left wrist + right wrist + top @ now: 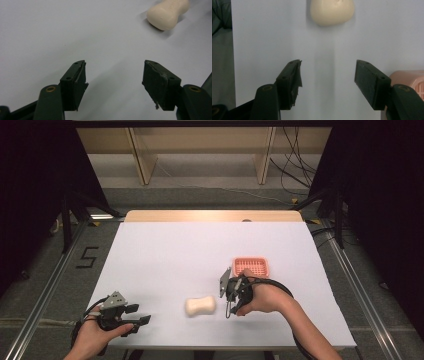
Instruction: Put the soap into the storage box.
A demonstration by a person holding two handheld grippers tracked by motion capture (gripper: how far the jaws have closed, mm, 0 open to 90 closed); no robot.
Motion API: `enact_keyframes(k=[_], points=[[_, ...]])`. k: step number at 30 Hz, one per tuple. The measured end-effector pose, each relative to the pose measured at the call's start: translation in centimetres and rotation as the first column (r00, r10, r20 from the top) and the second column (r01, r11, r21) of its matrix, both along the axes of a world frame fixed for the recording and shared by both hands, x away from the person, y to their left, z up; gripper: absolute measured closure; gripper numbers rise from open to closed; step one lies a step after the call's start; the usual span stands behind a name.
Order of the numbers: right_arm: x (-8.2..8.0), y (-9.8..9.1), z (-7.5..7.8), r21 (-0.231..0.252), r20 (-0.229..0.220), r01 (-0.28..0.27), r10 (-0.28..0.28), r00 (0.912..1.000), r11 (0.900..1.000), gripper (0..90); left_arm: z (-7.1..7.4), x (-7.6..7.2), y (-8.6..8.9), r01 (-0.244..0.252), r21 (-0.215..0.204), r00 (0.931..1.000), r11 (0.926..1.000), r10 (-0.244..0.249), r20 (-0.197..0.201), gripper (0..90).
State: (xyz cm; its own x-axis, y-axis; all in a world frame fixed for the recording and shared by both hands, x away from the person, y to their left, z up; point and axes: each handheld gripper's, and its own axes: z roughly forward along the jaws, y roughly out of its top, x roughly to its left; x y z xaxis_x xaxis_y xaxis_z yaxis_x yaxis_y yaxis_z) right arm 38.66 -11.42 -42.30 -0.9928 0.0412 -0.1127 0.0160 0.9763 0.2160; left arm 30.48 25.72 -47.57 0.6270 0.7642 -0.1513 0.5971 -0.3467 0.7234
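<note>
A cream, waisted bar of soap (200,306) lies on the white table (175,250) near the front, seen also as the soap (168,13) in the left gripper view and the soap (332,11) in the right gripper view. A pink slotted soap dish (250,267) sits right of centre; its corner (409,78) shows beside the right jaw. My right gripper (225,295) is just right of the soap, open, nothing between its jaws (328,83). My left gripper (140,315) rests at the front left, open and empty (115,85).
The table's front edge runs just below both hands. A strip of bare wood (210,216) borders the far side. Grey floor (222,62) lies beyond the table edge in the right gripper view. Cables and wooden stands lie past the table.
</note>
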Motion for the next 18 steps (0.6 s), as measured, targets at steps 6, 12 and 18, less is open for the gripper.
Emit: enact_keyframes(k=[6,12,18], points=[[0.4,1.3,0.1,-0.014,-0.005,-0.015,0.015,0.9999,0.9998,37.7,0.1,0.0,0.0,0.003,-0.01,1.0,0.9999,-0.003,0.004,34.6],[1.0,2.6,0.0,-0.005,-0.016,-0.063,0.063,0.9979,0.998,36.8,0.1,0.0,0.1,0.007,-0.005,1.0,1.0,-0.007,0.002,34.6],[1.2,4.0,0.1,-0.023,-0.06,-0.011,0.01,0.9982,0.9997,36.7,0.1,0.0,0.1,0.007,-0.003,1.0,1.0,-0.007,0.0,34.6]])
